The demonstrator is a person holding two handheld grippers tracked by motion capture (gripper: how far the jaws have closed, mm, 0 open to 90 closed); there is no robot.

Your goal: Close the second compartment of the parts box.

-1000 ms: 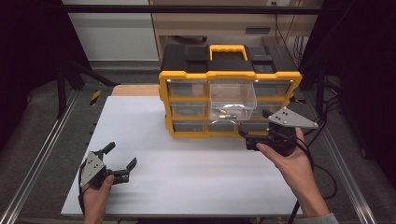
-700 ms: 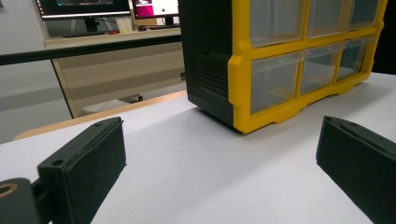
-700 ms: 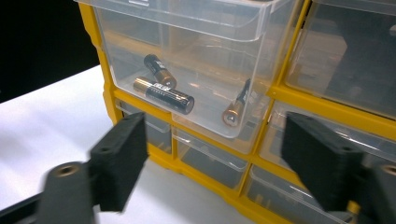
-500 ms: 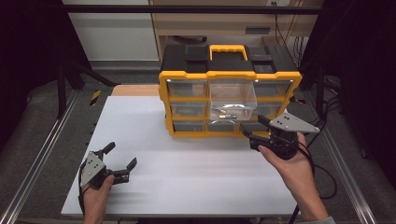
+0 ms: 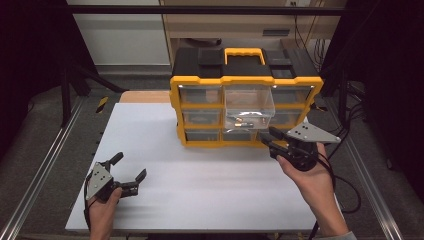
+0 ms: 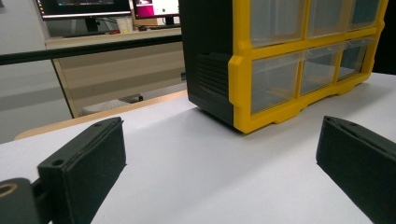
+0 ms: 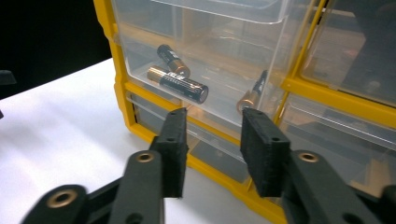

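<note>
Three batteries (image 7: 178, 83) lie loose in the clear drawer (image 5: 249, 103) that stands pulled out from the middle column of the yellow organiser (image 5: 245, 111), which sits at the far side of the white table (image 5: 200, 185). In the right gripper view two lie flat toward the left of the drawer and a third leans against its right wall. The drawers around it are pushed in.

Your right gripper (image 5: 274, 141) sits just in front of the organiser's lower row, below the open drawer. Its jaws have just been closing from wide to a narrow gap, and nothing is between them: the pads (image 7: 173, 149) stand apart in free air, short of the yellow frame. Against the picture from a second back, the hand itself has not shifted; only the jaws have drawn in.

Judgement: you are setting the jaw width for a small target, most likely the drawer's front lip or a battery, and no contact is made yet.

Your left gripper (image 5: 129, 172) rests low at the near left of the table, jaws wide and empty, well apart from the organiser.
</note>
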